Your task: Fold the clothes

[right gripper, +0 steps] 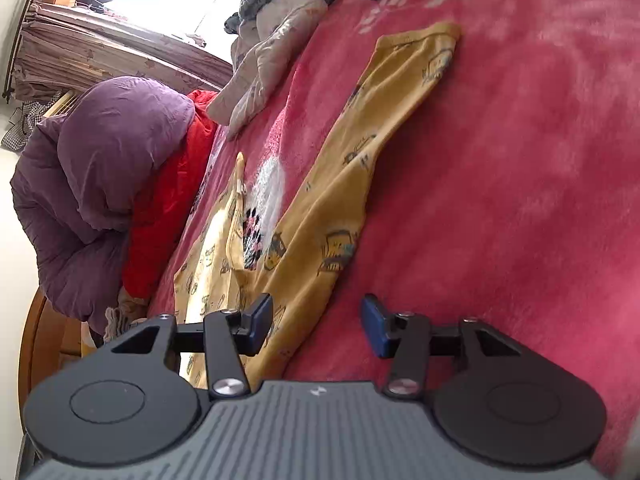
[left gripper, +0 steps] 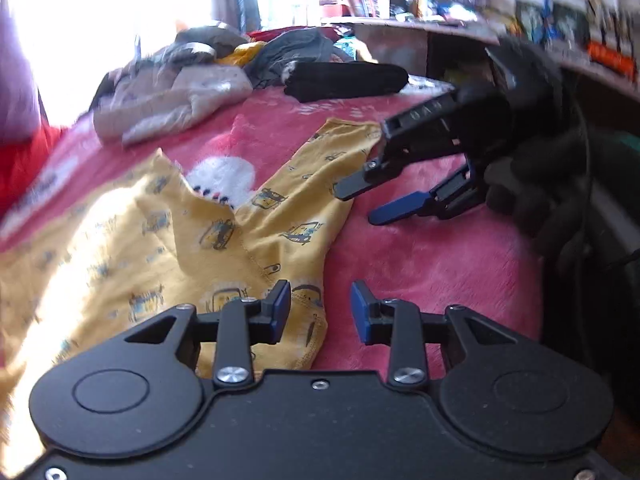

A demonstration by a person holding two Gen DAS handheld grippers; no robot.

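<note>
The yellow shirt (left gripper: 160,232) runs off the left edge, and sun glare washes out part of it. The shelf (left gripper: 520,20) at the back is so blurry its things might be books. The clothes pile (right gripper: 280,20) is cut off at the top.

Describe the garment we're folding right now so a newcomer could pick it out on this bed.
Start at the pink blanket covering the bed. Spread flat on its near part, apart from the heap of grey clothes and the folded black garment farther back, lies the yellow garment. It alone is mustard yellow and printed with small vehicles.
</note>
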